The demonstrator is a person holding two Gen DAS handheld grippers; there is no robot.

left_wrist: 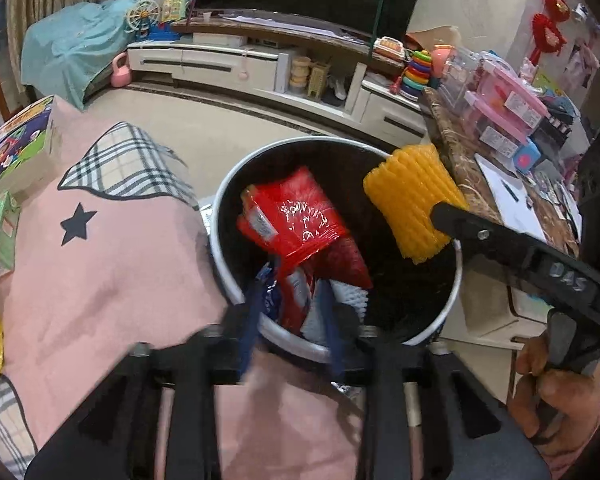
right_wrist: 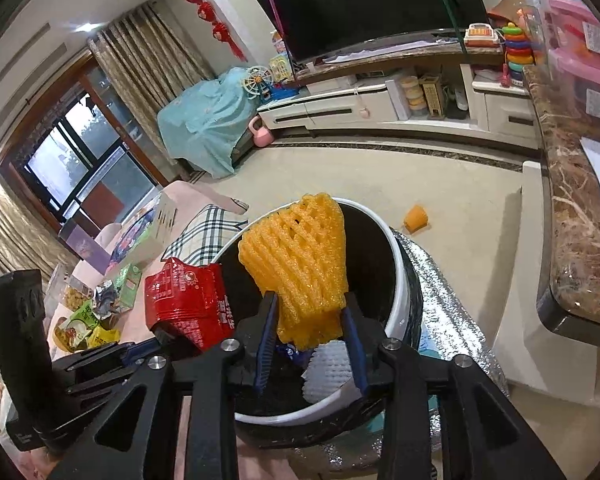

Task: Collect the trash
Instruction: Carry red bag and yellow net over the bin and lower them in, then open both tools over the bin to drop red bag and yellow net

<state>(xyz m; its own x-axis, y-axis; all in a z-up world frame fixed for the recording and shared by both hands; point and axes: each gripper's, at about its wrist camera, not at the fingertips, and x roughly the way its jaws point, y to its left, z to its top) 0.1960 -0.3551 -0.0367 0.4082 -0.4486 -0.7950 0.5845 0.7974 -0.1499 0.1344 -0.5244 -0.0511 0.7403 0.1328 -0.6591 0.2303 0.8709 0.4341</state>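
A round trash bin (left_wrist: 236,184) with a white rim and black liner stands beside the pink blanket (left_wrist: 120,248); it also shows in the right wrist view (right_wrist: 400,280). My left gripper (left_wrist: 292,300) is shut on a red snack wrapper (left_wrist: 296,216) and holds it over the bin; the wrapper shows in the right wrist view too (right_wrist: 184,300). My right gripper (right_wrist: 310,320) is shut on a yellow foam fruit net (right_wrist: 300,256) above the bin's opening; the net also appears in the left wrist view (left_wrist: 412,200). White foam (right_wrist: 328,368) lies inside the bin.
More wrappers (right_wrist: 84,320) and boxes (left_wrist: 16,140) lie on the pink blanket to the left. A marble-topped table (right_wrist: 576,240) with papers and pink boxes stands at the right. An orange cup (right_wrist: 416,218) lies on the floor. A TV cabinet (left_wrist: 260,64) is behind.
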